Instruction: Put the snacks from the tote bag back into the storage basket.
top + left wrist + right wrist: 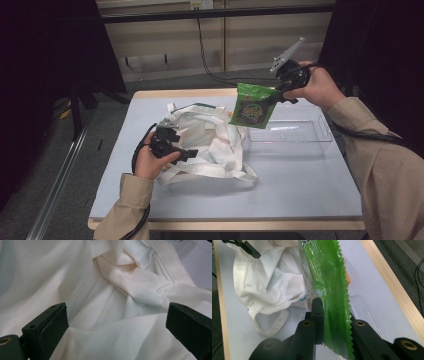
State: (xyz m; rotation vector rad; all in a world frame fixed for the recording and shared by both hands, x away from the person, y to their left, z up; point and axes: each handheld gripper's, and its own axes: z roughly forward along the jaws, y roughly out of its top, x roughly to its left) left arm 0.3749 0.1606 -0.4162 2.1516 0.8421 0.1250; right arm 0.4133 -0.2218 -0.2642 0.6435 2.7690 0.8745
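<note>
The right gripper (pixel 281 92), pinching the green snack packet (pixel 251 106) at the high view's upper right, is carrying it toward the white tote bag (pixel 210 142), whose mouth the spread left gripper (pixel 186 152) likely must widen next.

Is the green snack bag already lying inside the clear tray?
No, the green snack bag hangs from the right gripper above the table, beside the clear tray.

We see a bright green snack packet (pixel 251 105) with a round, many-coloured print on its face, and a plain white cloth bag (pixel 210 145) left of it. Right of the packet lies a clear tray (pixel 300 132). Under the packet, the table (pixel 300 185) is pale blue-grey with a light wood edge. Both grippers (pixel 170 142) (pixel 287 82) are black.
</note>
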